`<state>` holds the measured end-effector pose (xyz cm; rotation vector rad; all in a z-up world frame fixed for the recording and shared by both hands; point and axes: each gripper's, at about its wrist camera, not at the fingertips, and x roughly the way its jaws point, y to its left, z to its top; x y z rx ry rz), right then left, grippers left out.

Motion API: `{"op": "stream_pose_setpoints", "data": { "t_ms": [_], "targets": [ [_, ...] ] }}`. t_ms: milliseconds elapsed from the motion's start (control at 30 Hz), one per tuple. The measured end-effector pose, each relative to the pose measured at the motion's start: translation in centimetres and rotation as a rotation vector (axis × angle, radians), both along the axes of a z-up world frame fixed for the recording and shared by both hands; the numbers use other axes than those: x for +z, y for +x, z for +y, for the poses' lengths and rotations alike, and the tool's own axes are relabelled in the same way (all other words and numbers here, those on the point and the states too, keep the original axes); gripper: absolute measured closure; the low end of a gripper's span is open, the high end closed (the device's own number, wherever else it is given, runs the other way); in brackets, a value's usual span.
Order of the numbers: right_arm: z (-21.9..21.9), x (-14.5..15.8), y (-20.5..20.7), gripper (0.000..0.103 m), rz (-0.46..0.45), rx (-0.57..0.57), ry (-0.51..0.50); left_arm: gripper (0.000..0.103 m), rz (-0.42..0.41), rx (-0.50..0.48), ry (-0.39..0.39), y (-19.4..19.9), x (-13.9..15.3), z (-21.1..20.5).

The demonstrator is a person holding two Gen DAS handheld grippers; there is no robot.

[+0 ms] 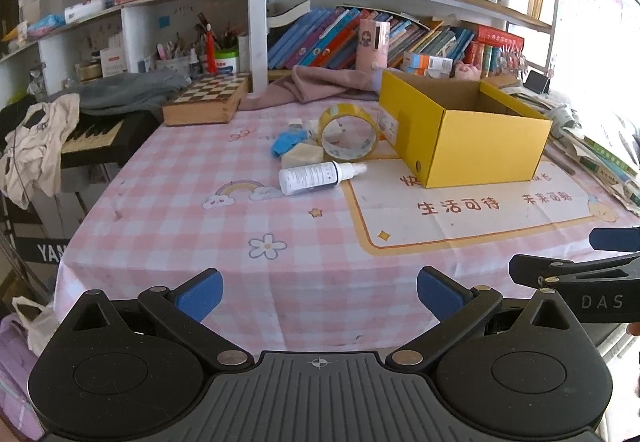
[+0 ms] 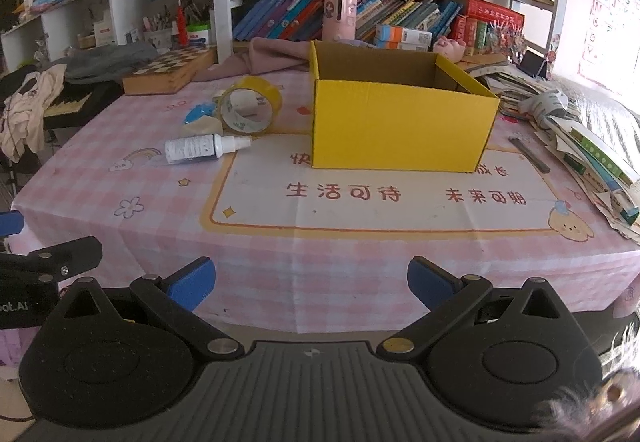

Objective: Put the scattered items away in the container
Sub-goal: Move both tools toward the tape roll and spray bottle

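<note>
An open yellow cardboard box (image 1: 484, 146) (image 2: 400, 130) stands on the pink checked tablecloth. Left of it lie a yellow tape roll (image 1: 347, 136) (image 2: 250, 105) standing on edge, a white spray bottle (image 1: 318, 177) (image 2: 204, 148) on its side, a blue item (image 1: 286, 143) (image 2: 198, 111) and a beige block (image 1: 302, 157) (image 2: 202, 128). My left gripper (image 1: 320, 292) is open and empty at the table's near edge. My right gripper (image 2: 312, 282) is open and empty beside it; its finger also shows in the left wrist view (image 1: 560, 274).
A chessboard box (image 1: 206, 102) and a pink cloth (image 1: 320, 82) lie at the table's back. Stacked books and papers (image 2: 580, 138) crowd the right edge, with a dark pen-like stick (image 2: 530, 155). Shelves of books stand behind. A keyboard with clothes (image 1: 60, 138) sits left.
</note>
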<state>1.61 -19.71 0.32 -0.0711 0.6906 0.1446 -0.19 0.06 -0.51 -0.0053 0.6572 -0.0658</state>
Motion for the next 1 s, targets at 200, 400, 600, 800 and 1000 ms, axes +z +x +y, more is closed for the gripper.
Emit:
{"op": "stream_pose_setpoints", "data": {
  "t_ms": [200,400,600,800,1000],
  "targets": [
    [0.3,0.4,-0.2,0.000,-0.027,0.014,-0.010,0.000,-0.045,0.014,0.045,-0.2,0.6,-0.1],
    [0.6,0.8,-0.4,0.000,-0.049,0.024,-0.008,0.000,-0.069,-0.001,0.084,-0.3,0.7,-0.3],
    [1.2,0.8,-0.6,0.000,-0.052,0.041,-0.019,0.000,-0.063,0.003,0.069,-0.5,0.6,0.3],
    [1.3,0.8,-0.7,0.000,-0.049,0.034,-0.016,0.000,-0.042,0.023,0.052,-0.5,0.3,1.0],
    [1.3,0.7,-0.7,0.000,-0.035,0.024,-0.017,0.000,-0.037,0.022,0.038,-0.5,0.2,1.3]
  ]
}}
